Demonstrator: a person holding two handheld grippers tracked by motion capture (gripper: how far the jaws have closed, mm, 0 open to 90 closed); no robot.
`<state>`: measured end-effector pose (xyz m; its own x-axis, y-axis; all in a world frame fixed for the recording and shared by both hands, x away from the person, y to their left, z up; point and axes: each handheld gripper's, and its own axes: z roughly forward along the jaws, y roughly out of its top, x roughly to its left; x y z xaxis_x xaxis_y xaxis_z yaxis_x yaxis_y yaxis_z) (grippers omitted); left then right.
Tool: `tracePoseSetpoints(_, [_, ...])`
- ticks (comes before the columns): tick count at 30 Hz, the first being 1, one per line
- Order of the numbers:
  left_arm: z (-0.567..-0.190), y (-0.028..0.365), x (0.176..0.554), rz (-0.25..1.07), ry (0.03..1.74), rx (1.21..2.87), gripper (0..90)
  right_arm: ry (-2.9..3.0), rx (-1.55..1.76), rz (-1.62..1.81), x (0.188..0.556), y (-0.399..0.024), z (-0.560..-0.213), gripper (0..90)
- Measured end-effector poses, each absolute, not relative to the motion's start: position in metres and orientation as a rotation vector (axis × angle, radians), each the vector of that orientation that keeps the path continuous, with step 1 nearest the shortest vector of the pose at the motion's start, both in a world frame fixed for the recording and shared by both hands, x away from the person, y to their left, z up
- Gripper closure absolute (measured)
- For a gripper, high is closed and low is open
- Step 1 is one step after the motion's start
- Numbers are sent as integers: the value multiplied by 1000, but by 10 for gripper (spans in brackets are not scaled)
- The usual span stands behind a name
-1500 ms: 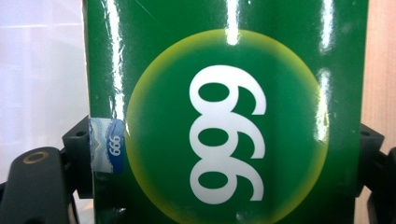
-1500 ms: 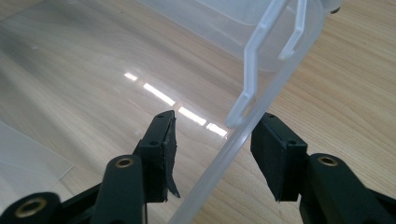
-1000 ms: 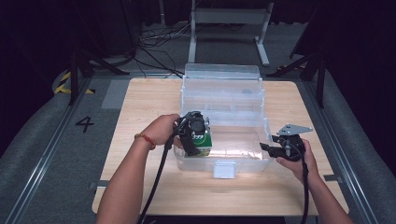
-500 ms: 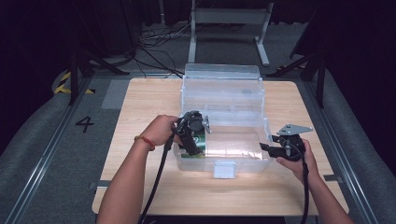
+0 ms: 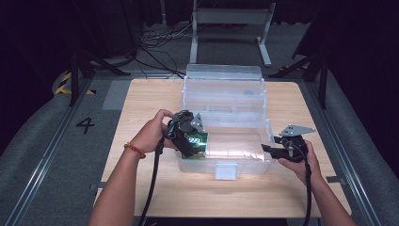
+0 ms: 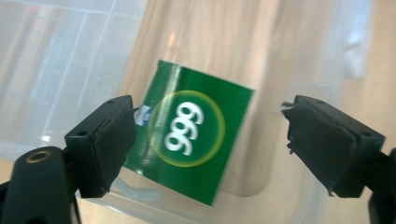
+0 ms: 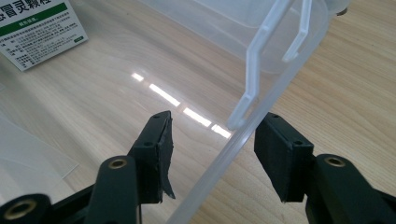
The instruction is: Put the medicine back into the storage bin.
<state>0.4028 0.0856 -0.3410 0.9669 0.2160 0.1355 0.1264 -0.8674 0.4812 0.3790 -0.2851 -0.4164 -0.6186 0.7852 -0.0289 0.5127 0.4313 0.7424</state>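
Left gripper (image 5: 190, 136) has lifted and shifted slightly since the earlier frame; small green cardboard box marked 999 (image 5: 197, 143) now leans at the near-left corner inside the clear plastic storage bin (image 5: 226, 101) on the wooden counter (image 5: 141, 103). Left fingers (image 6: 105, 140) spread wide apart, box beyond them, not clamped. Left hand (image 5: 153, 132) holds it angled down over the bin's left wall. Right gripper (image 5: 275, 151) unmoved; its fingers (image 7: 156, 154) have just been opening a little, apart, straddling the bin's right rim, pads off it. Right hand (image 5: 301, 162) level at counter height.
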Motion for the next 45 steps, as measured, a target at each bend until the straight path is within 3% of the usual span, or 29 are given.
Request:
tracePoseSetpoints(3, [-338,97,392,276,322,2529,162,2327,1105,1024,380,-286,-416,464])
tracePoseSetpoints(13, [-350,116,353,247,300,2411,240,2331,1109,1072,380,-294,-412,444])
tracePoseSetpoints(27, [-382,122,345,239,369,2374,383,2225,996,1222,399,-303,-349,458])
tracePoseSetpoints(33, [-391,118,347,241,374,2413,461,2275,902,1204,426,-289,-326,477])
tracePoseSetpoints(36, [-397,114,350,256,389,2437,460,2277,877,1195,443,-283,-318,458])
tracePoseSetpoints(45, [-405,113,354,240,409,2462,534,2348,827,1179,495,-261,-314,480])
